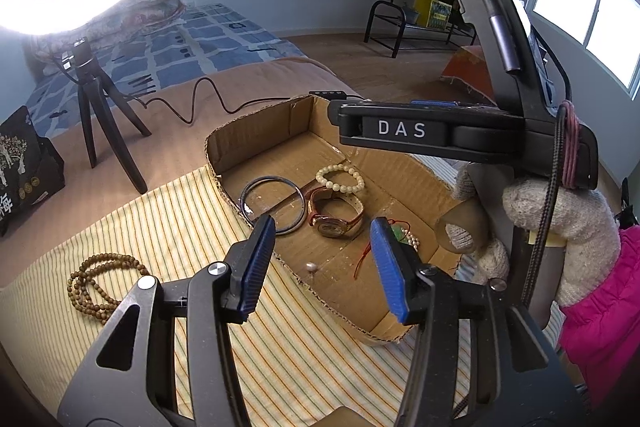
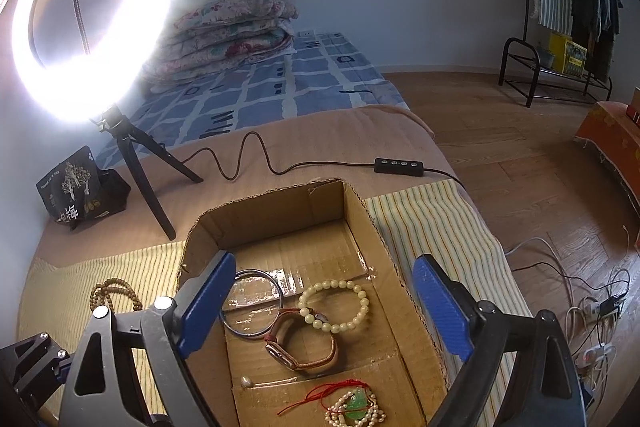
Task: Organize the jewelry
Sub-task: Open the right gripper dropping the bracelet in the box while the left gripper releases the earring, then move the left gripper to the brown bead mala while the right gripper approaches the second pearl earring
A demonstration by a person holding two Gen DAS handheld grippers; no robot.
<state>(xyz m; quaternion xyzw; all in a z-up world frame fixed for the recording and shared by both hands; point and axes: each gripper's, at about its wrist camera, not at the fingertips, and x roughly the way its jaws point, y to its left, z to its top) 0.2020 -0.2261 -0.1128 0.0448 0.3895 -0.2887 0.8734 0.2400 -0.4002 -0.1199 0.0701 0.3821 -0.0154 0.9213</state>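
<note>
An open cardboard box (image 1: 256,135) (image 2: 360,215) sits on a striped cloth. Inside lie a cream bead bracelet (image 1: 339,168) (image 2: 332,283), a brown-strapped watch (image 1: 334,227) (image 2: 300,359), a metal bangle (image 1: 276,178) (image 2: 253,271), a small pearl pin (image 1: 311,267) (image 2: 246,381) and a green pendant with red cord and tiny pearls (image 2: 356,403). A brown wooden bead necklace (image 1: 100,263) (image 2: 116,285) lies on the cloth, left of the box. My left gripper (image 1: 322,227) hovers open over the box's near edge. My right gripper (image 2: 326,261) stands wide open above the box, holding nothing.
A lit ring light (image 2: 92,27) on a black tripod (image 1: 104,131) stands behind the box on the left. Its cable and controller (image 2: 398,167) run behind the box. A black bag (image 2: 80,187) sits far left. A gloved hand (image 1: 560,219) holds the right gripper. The bed edge drops to the floor at right.
</note>
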